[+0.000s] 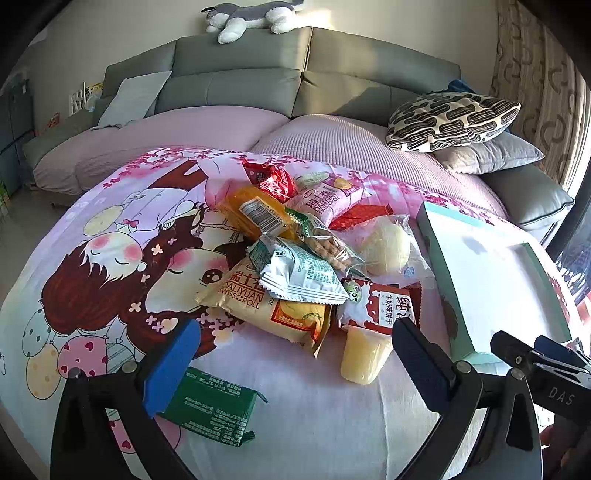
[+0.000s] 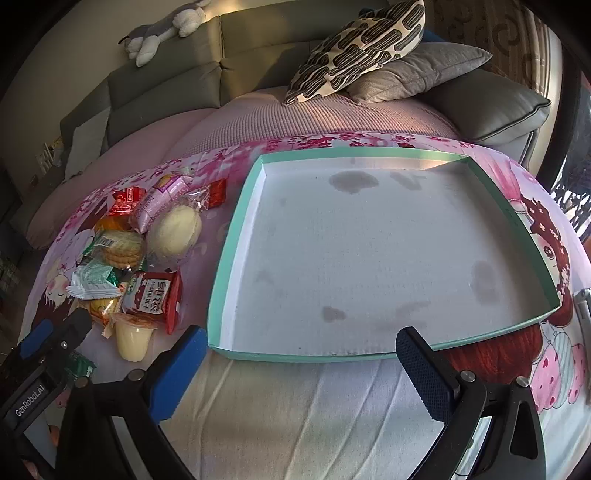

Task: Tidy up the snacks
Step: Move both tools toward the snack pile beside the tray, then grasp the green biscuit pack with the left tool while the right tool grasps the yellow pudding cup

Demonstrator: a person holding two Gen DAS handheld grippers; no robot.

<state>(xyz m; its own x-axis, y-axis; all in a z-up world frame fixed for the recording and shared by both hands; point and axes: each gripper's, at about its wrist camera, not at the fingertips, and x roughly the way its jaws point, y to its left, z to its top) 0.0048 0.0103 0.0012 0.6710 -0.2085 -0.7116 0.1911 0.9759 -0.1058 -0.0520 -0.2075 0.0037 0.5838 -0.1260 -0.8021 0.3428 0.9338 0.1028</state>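
- The left gripper point(image 1: 295, 354) is held low over the cartoon-printed cloth point(image 1: 110, 229), its blue-padded fingers point(image 1: 173, 365) spread wide with nothing between them.
- A green packet point(image 1: 210, 406) is seen just beside its left finger, and a yellow jelly cup point(image 1: 364, 354) lies between the fingers' tips.
- The right gripper point(image 2: 301, 365) is likewise held open and empty, aimed at the near rim of the teal-edged tray point(image 2: 236, 236).
- The snack pile point(image 1: 306, 251) is heaped on the cloth just left of the tray; the tray's white floor is bare but stained.
- Behind, a grey sofa point(image 1: 258, 81) is covered by a pink blanket point(image 1: 332, 144), with a patterned cushion point(image 1: 450, 120) and a plush toy point(image 1: 247, 16) on its back.
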